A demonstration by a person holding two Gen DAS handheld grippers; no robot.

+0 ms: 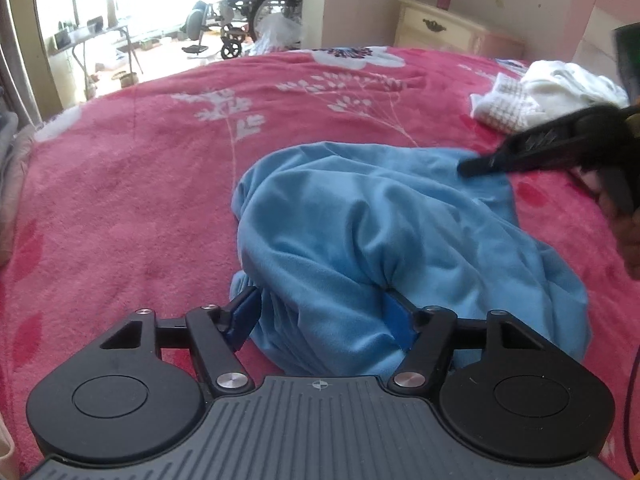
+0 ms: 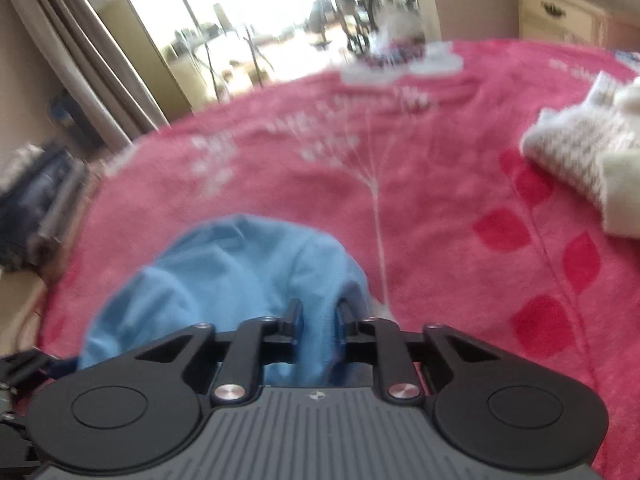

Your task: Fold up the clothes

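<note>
Gripping blue garment (image 1: 360, 216), both hand-held grippers.

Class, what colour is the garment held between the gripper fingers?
Light blue, plain with no pattern. The garment shows best in the left wrist view.

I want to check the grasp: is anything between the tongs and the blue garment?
Nothing visible. The blue garment already fills the gap between both the left tongs and the right tongs. The white clothes lie apart on the pink blanket.
</note>
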